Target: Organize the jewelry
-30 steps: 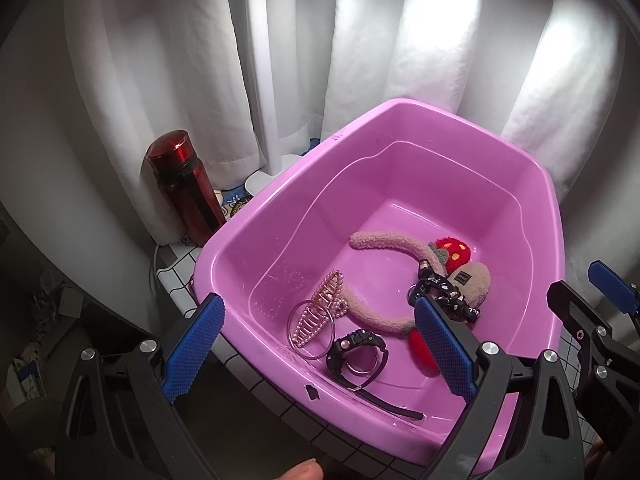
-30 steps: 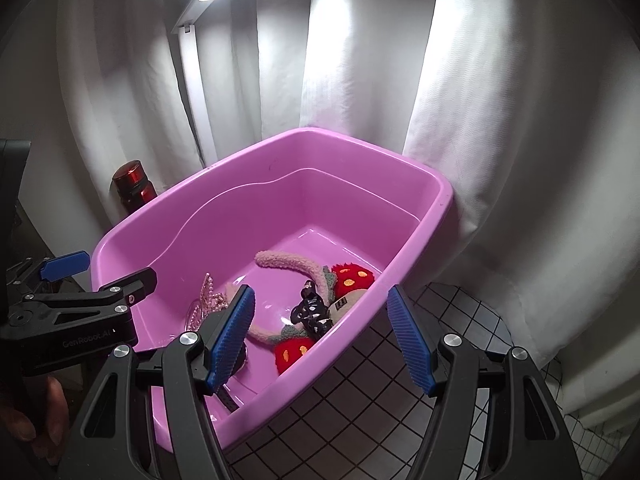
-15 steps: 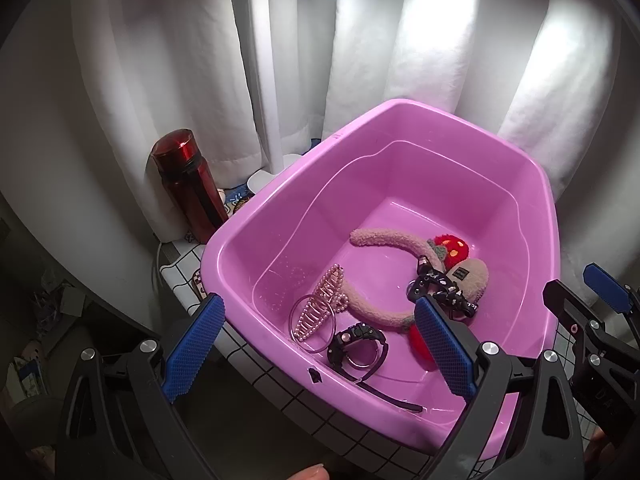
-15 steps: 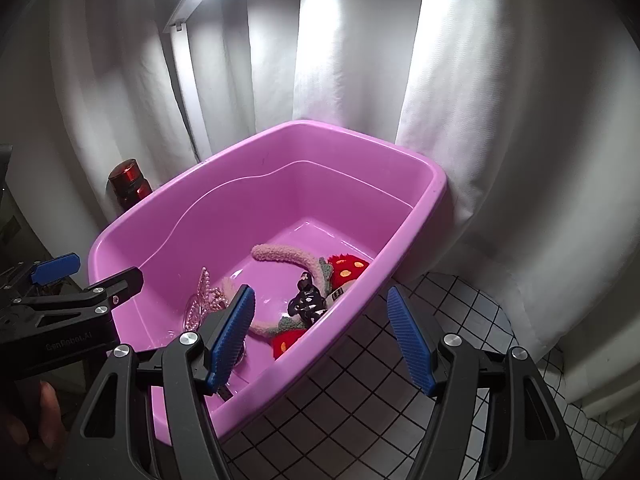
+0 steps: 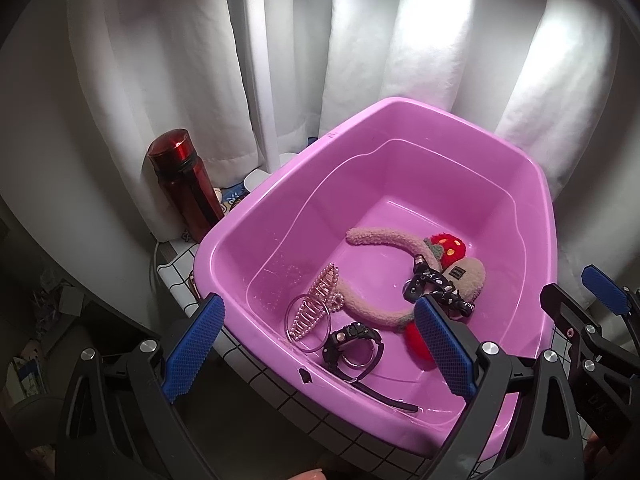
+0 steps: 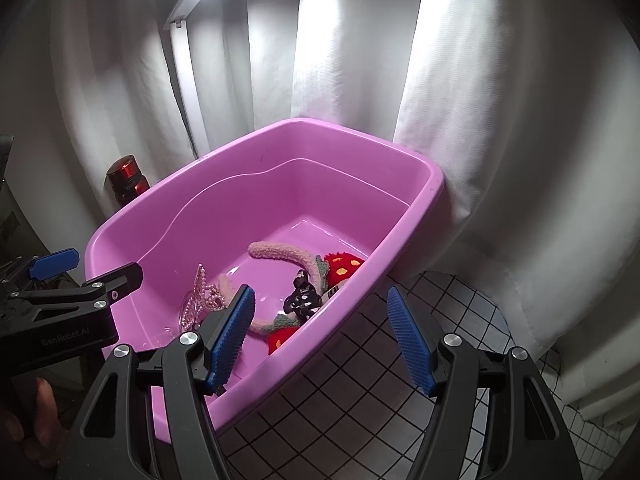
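Seen from the left wrist, the left gripper stands with its jaws wide and nothing between them, held above the near rim of the pink tub, which rests on a tiled top. All the jewelry in view lies on the tub floor at its near end: a pearl clip over a thin bangle, a black watch just beside them with its strap running toward the near wall, and a fuzzy headband with red mushroom trims, a black lanyard draped across it. A red bottle stands outside the tub, against the curtain. From the right wrist, the right gripper is likewise spread and empty, over the tub's right wall and the tiles. No tray or stand for sorting shows in either view, so the scene fits both pieces gathered in and pieces awaiting removal — which one, these views cannot settle. Any grasp here would do best taken one piece at a time: the watch by its case, the headband at a bare stretch away from the lanyard — the clip and bangle overlap and may lift together.
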`<state>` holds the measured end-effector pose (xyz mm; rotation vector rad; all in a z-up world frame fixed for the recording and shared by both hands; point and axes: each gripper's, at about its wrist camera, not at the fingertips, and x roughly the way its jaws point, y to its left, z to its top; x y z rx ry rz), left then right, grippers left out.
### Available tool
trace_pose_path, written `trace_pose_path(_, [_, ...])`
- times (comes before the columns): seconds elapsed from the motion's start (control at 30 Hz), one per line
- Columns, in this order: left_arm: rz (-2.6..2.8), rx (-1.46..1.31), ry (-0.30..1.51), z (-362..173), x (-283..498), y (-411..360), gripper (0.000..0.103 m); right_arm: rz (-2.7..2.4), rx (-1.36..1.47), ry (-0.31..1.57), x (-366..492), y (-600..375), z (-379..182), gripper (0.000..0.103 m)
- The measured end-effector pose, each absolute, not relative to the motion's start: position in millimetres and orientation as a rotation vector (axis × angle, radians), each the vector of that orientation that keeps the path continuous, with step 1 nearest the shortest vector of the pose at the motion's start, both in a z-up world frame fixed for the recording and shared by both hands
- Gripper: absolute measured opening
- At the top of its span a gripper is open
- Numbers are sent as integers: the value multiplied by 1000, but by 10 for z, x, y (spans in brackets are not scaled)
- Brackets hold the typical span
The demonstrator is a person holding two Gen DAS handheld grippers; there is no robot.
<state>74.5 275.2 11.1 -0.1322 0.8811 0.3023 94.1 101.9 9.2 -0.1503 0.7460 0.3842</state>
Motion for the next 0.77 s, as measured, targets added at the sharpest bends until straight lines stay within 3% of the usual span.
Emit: trace_pose_path(0.77, [315, -135, 895, 104, 759, 2745, 94, 382, -148, 742, 927, 1010, 109, 66])
